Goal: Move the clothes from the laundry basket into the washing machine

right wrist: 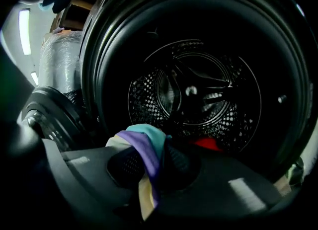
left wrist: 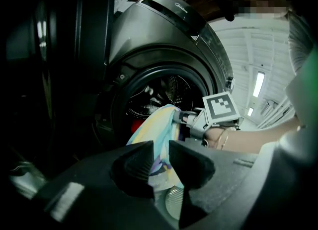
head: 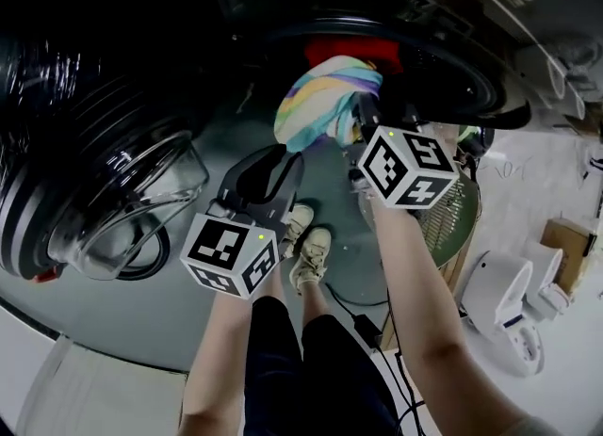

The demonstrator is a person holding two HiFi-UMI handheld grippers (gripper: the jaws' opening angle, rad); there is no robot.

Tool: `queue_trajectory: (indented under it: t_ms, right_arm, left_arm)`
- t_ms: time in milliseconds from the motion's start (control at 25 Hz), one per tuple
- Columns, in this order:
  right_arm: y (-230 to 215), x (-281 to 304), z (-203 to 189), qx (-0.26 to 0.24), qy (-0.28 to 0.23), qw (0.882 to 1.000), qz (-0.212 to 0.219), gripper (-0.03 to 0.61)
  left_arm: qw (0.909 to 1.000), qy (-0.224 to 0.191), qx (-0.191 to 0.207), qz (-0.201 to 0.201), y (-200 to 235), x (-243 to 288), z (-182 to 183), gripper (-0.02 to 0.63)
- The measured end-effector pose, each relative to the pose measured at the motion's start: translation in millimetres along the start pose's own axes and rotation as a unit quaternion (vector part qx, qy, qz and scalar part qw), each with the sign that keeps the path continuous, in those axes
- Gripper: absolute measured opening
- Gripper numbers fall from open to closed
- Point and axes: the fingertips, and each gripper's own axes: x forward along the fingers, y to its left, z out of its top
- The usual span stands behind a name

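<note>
Pinched tight in the right tongs point(right wrist: 154, 167): a pastel striped cloth point(right wrist: 144, 139), bunched and trailing below the jaws, just short of the washing machine's drum point(right wrist: 194, 95) straight ahead. Lying beyond those tongs, low in the drum, a red garment point(right wrist: 208, 143). Left tongs point(left wrist: 161, 157) lower and further back, narrowly parted, gripping nothing, with the open glass door point(head: 122, 199) off to their left. Likely to go wrong from here: letting go too soon, with much of the cloth hanging below the right tongs and outside the rim, and so dropping it toward the floor. Or catching the trailing end on the door seal while pushing in.
</note>
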Motion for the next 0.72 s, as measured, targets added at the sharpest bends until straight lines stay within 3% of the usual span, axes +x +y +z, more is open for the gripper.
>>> queue_trajectory:
  t_ms: [240, 520, 640, 720]
  right_arm:
    - [5.7, 31.7, 43.0, -0.006, -0.054, 0.999, 0.003, 0.066]
    - [-14.8, 44.0, 80.7, 0.021, -0.132, 0.99, -0.047, 0.066]
    - [-28.6, 54.8, 79.3, 0.029, -0.133, 0.989, -0.06, 0.069]
    - [-40.6, 68.1, 66.4, 0.029, -0.103, 0.991, -0.077, 0.075]
  left_arm:
    - [0.9998, -0.003, -0.016, 0.014, 7.1, -2.7, -4.7, 0.103]
    - [0.9997, -0.006, -0.019, 0.016, 10.7, -0.3, -2.4, 0.094]
    - [0.9997, -0.009, -0.018, 0.016, 13.9, 0.1, 1.1, 0.091]
    - [0.9996, -0.01, -0.02, 0.018, 18.1, 2.0, 1.8, 0.091]
